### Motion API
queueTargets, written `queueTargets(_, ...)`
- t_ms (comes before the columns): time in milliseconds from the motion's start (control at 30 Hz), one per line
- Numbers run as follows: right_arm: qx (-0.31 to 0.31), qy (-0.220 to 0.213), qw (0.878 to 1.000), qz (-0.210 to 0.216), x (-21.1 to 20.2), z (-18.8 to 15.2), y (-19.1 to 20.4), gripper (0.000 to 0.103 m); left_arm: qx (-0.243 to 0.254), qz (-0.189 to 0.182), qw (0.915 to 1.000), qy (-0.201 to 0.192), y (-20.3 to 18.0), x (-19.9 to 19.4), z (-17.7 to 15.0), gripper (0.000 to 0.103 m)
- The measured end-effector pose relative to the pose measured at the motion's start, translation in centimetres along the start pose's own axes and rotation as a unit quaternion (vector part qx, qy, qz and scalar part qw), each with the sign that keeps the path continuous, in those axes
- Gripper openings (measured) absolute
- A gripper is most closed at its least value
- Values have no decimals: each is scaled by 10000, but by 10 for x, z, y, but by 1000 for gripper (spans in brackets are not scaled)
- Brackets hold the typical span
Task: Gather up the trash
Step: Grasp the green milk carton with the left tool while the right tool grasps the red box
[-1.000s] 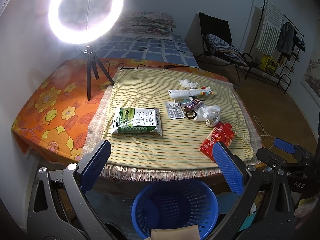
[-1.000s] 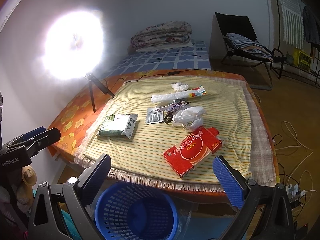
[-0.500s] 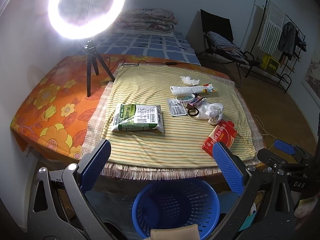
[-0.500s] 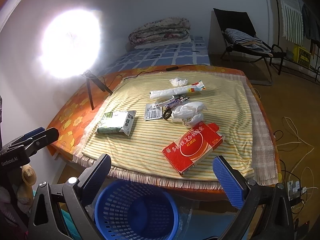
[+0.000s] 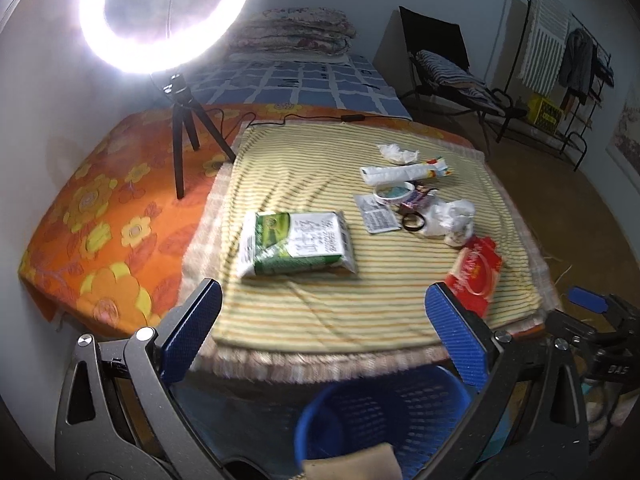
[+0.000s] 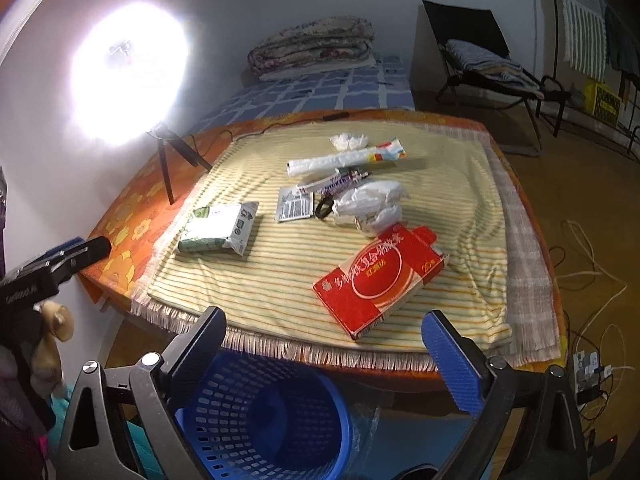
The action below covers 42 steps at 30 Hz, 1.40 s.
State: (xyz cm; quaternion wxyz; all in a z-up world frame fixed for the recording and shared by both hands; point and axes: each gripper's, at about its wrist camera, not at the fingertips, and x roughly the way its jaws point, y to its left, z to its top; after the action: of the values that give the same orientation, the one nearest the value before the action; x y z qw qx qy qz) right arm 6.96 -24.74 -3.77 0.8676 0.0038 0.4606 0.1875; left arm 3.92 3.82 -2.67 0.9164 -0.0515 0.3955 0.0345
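Trash lies on the striped cloth (image 5: 304,312): a green and white packet (image 5: 298,244) (image 6: 218,228), a red box (image 5: 474,274) (image 6: 380,280), a crumpled white bag (image 5: 450,218) (image 6: 370,204), a long white wrapper (image 5: 404,172) (image 6: 344,160), a tissue (image 5: 398,153) (image 6: 347,141), a tape roll (image 5: 394,193), a black ring (image 5: 413,222) and a small sachet (image 6: 295,204). A blue basket (image 5: 384,416) (image 6: 260,420) stands on the floor below the table's front edge. My left gripper (image 5: 320,334) and right gripper (image 6: 322,356) are both open and empty, near the front edge above the basket.
A lit ring light on a tripod (image 5: 182,144) (image 6: 168,160) stands at the table's left, its cable along the far edge. A bed (image 5: 304,80), a black chair (image 5: 448,64), a clothes rack (image 5: 560,60) and floor cables (image 6: 592,272) lie beyond.
Both grippers have moved forward and closer to the table; the trash looks larger and the basket sits lower in view. Nothing on the cloth has moved.
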Motion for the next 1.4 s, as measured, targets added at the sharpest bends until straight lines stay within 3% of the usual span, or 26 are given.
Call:
queueTargets(567, 638, 372, 9972, -111, 39, 8, -35, 99, 279, -562, 9938, 923, 44, 148, 82, 103)
queueTargets(900, 1184, 790, 9898, 76, 77, 15, -60, 99, 101, -605, 9865, 1515, 59, 223, 90, 97)
queueTargets(1100, 1353, 933, 9863, 134, 96, 16, -66, 99, -257, -848, 9799, 1786, 70, 235, 79, 97)
queueTargets(1400, 1415, 994, 9847, 207, 107, 16, -67, 99, -97, -985, 9769, 1892, 62, 209, 53, 97)
